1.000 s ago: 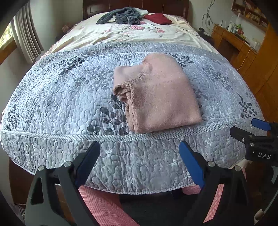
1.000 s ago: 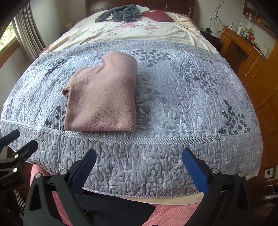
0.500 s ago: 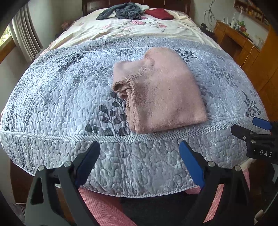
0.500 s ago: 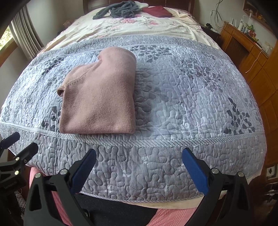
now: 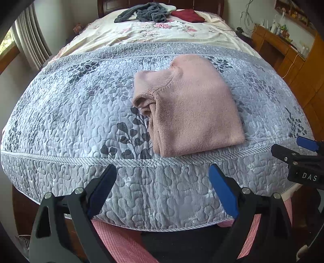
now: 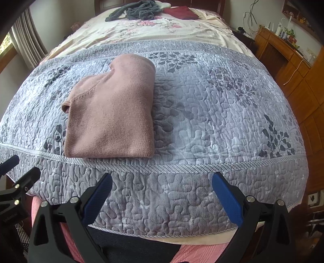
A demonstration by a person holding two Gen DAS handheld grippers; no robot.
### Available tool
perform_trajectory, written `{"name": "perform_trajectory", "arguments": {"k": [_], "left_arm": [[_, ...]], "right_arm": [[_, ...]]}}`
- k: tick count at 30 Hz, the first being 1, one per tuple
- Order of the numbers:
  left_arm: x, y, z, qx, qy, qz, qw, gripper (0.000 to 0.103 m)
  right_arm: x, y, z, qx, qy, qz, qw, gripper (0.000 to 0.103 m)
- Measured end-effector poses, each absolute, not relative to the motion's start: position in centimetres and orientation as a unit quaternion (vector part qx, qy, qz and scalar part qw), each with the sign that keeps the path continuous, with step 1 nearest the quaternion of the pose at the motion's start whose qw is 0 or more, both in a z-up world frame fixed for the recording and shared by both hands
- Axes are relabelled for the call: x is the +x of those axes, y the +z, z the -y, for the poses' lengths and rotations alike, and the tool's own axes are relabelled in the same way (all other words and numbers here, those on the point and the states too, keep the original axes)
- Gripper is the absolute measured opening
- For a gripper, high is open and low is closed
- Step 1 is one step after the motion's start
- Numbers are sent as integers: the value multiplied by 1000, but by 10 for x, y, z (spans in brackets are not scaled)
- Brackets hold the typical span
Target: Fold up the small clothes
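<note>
my landmark is the folded dusty-pink knit garment (image 5: 192, 113), a soft squarish bundle lying flat on the grey quilted bedspread with dark leaf prints (image 5: 70, 113), close to that spread's striped piping at the near edge of the bed. on the garment's left side a ribbed opening gapes a little, showing the layers stacked inside; its right and near edges look smooth and even. my left gripper (image 5: 162, 190) hangs below and in front of the garment, off the bed's near edge, its two blue-padded fingers spread wide with nothing between them. my right gripper (image 6: 162, 197) sits below and to the right of the garment, likewise out in front of the mattress, fingers wide apart and holding nothing; in the left view it shows only as a black clamp with a blue tip off to the garment's right. neither tool touches the garment or the spread. far behind the garment, past the grey spread, is a cream floral sheet (image 5: 162, 34), and on it near the headboard lie a crumpled dark grey cloth (image 5: 141, 14) and a folded dark red cloth (image 5: 187, 16). to the garment's right, beyond the bed, stands orange-brown wooden furniture (image 5: 293, 60).
</note>
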State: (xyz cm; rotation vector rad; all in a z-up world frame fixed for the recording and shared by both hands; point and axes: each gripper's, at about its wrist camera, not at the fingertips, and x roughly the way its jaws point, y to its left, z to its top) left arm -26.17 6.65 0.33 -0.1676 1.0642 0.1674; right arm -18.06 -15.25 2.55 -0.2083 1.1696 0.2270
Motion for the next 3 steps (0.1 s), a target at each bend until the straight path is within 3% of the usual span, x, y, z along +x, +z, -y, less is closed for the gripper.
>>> {"name": "perform_trajectory", "arguments": {"k": [3], "left_arm": [[-262, 5, -65, -78, 79, -505, 856, 91]], "right_arm": [[-181, 27, 154, -98, 104, -547, 825, 99]]}}
